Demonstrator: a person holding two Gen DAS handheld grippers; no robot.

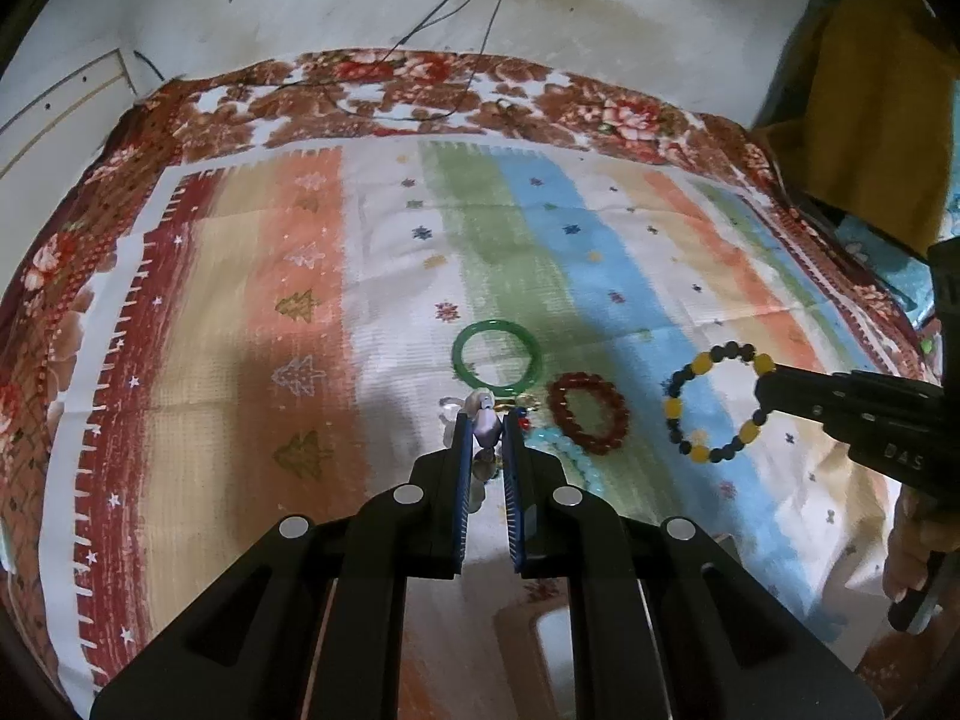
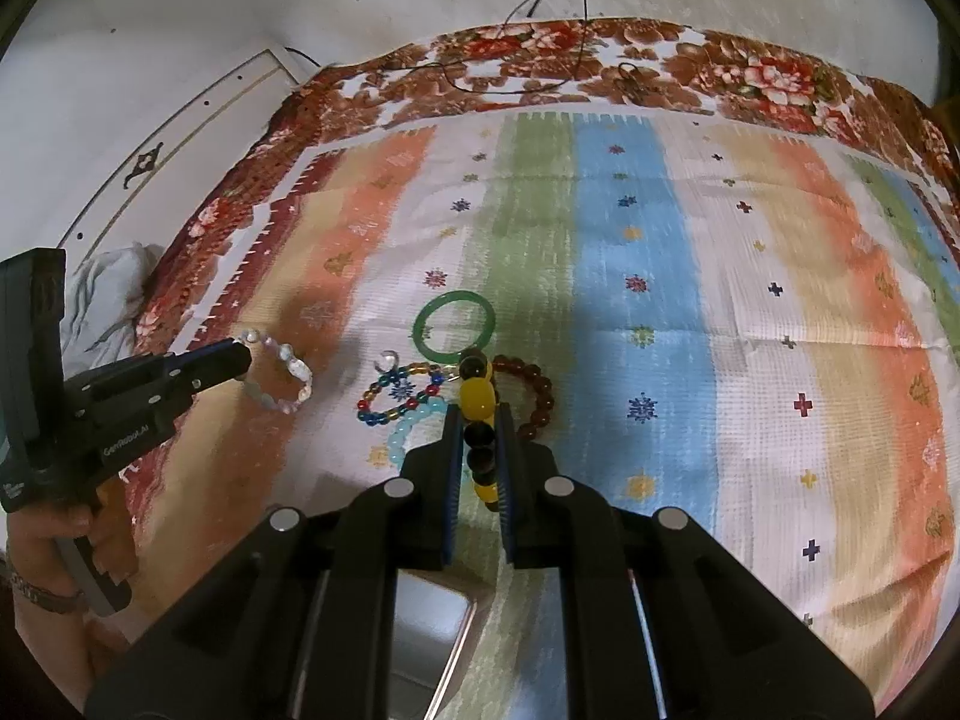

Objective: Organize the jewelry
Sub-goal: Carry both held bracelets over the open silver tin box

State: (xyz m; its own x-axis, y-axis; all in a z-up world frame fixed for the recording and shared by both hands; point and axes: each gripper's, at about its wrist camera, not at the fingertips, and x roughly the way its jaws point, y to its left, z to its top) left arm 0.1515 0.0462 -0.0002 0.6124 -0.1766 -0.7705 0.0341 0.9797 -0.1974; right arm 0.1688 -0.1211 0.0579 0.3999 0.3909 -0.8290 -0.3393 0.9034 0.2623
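My left gripper point(image 1: 483, 420) is shut on a pale pink-and-white bead bracelet point(image 1: 485, 427), which also shows in the right wrist view point(image 2: 282, 375) hanging off its tip point(image 2: 240, 354). My right gripper point(image 2: 478, 414) is shut on a black-and-yellow bead bracelet point(image 2: 477, 399), seen whole in the left wrist view point(image 1: 714, 399). On the striped cloth lie a green bangle point(image 1: 497, 363), a dark red bead bracelet point(image 1: 589, 413), a light blue bead bracelet point(image 2: 414, 423) and a multicoloured bead bracelet point(image 2: 399, 399).
A striped cloth point(image 2: 660, 300) covers a floral blanket point(image 2: 600, 60). A shiny tray or box corner point(image 2: 432, 630) sits just below my right gripper. Thin black cables point(image 1: 456, 30) run over the far edge. A yellow fabric item point(image 1: 864, 120) stands at the right.
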